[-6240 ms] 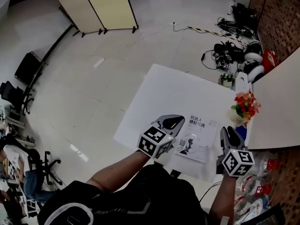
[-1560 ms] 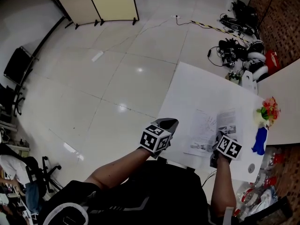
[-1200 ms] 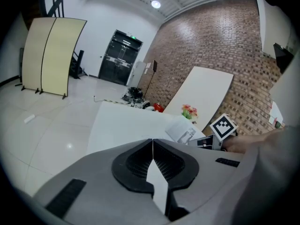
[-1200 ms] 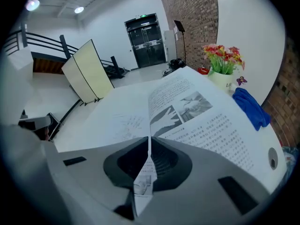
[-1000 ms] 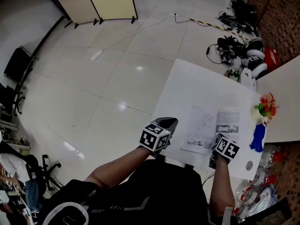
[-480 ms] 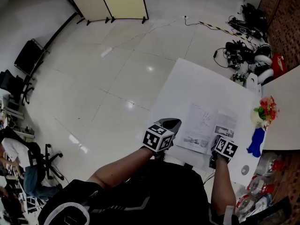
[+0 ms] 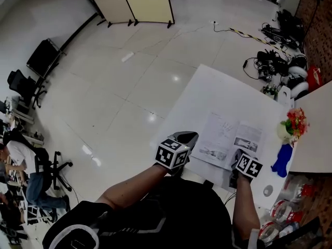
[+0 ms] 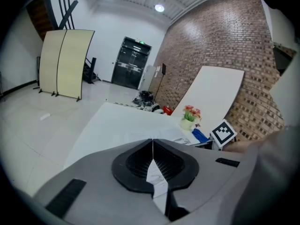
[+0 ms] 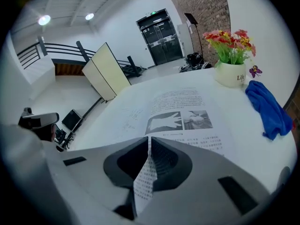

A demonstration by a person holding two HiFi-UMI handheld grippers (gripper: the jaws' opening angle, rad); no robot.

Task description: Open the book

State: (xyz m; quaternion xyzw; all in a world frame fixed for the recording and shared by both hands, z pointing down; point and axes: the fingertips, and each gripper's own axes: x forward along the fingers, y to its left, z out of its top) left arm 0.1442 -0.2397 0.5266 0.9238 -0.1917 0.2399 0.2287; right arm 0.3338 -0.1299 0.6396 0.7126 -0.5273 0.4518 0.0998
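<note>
You have a grey left gripper (image 7: pixel 188 135) and right gripper (image 7: pixel 237 153) with black-and-white squares on their cubes, a white table (image 7: pixel 207 95), an open book (image 7: pixel 228 136) of white pages with black print and grey photos, a blue cloth (image 7: pixel 280 160), and red-orange flowers (image 7: pixel 295 120).

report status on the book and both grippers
Left gripper shut on a page. Right gripper shut on a printed page. Book lying open on the table. Flower pot and blue cloth off to the side, clear.
</note>
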